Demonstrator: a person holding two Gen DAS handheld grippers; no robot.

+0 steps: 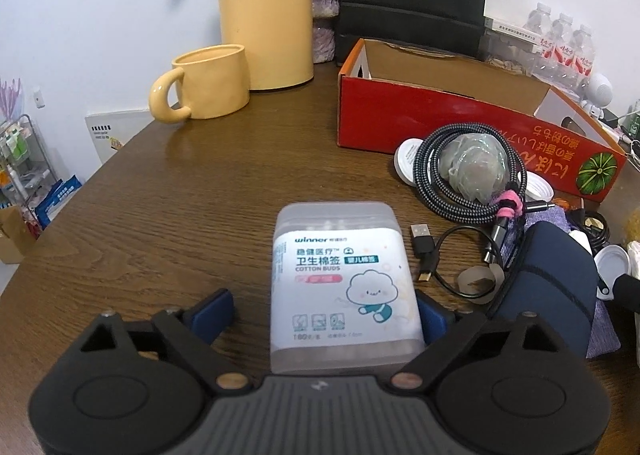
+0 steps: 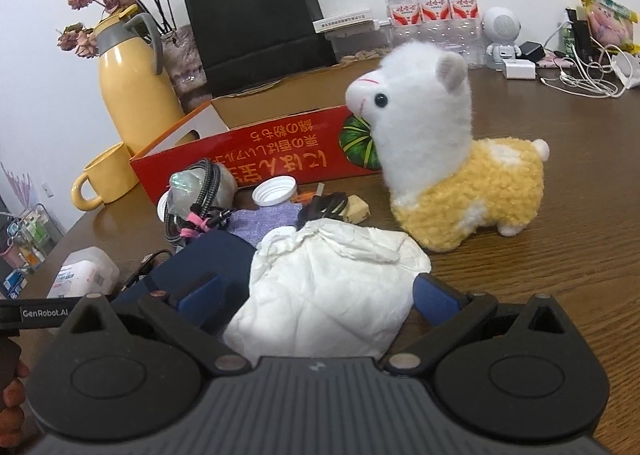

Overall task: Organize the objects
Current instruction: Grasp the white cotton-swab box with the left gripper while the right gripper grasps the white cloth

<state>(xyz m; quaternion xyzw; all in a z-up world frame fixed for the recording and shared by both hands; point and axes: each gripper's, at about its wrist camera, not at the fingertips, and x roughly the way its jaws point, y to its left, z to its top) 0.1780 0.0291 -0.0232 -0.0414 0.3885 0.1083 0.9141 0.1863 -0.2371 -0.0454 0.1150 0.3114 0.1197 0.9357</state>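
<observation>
Plenty of bare wooden table [image 1: 168,191] on the left, wide open all the way up to the yellow mug [image 1: 204,85] and yellow thermos jug [image 1: 266,11] at the far edge. Right side's a mess though: the braided cable coil [image 1: 472,175], a thin black USB cable [image 1: 444,259] and a navy pouch [image 1: 548,283] crowd in just right of the cotton buds box [image 1: 344,283], with the red cardboard box [image 1: 460,115] walling off the far right. Further right, the alpaca plush [image 2: 452,163] stands just past the crumpled white tissue [image 2: 332,287], and beyond it the table [image 2: 580,255] opens up again.
</observation>
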